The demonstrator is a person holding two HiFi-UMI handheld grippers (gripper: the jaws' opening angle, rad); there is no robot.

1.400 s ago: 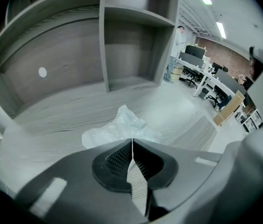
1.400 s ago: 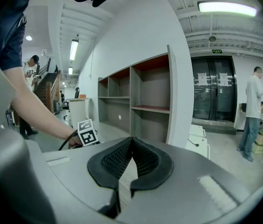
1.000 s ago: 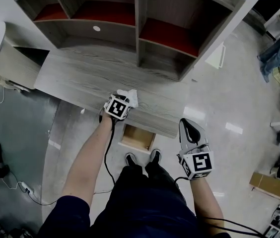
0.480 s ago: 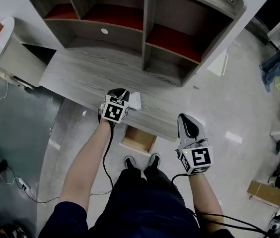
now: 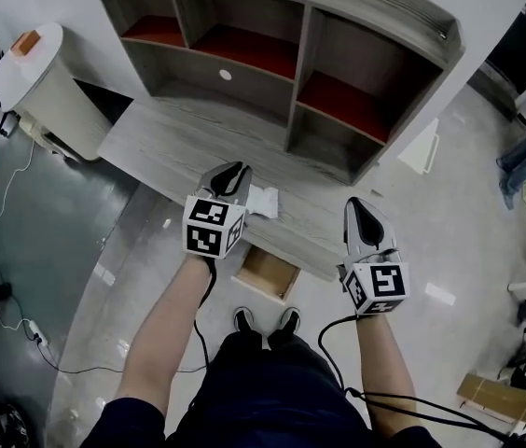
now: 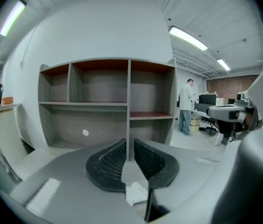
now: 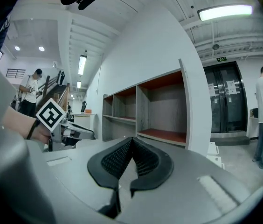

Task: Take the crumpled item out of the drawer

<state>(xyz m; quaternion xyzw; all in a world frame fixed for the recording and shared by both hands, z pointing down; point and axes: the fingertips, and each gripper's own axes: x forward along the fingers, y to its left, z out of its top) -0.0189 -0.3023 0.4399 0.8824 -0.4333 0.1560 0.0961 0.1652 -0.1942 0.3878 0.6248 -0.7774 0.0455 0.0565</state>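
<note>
The crumpled item, a small white wad, lies on the grey bench above the open drawer, so it is already out of the drawer and nothing holds it; it reads as a compact lump with no clear long axis; it sits just to the right of the left hand-held gripper, beside the jaw body and behind the tips, and in the left gripper view it shows low under the jaws, not between them; that gripper's jaws stand only a narrow slit apart and hold nothing; the right hand-held gripper is farther off, over the bench's near edge, jaws pressed together and empty; any further handling would fall to the left; a second ago the wad sat at the left gripper's tips, which have since moved clear of it.
</note>
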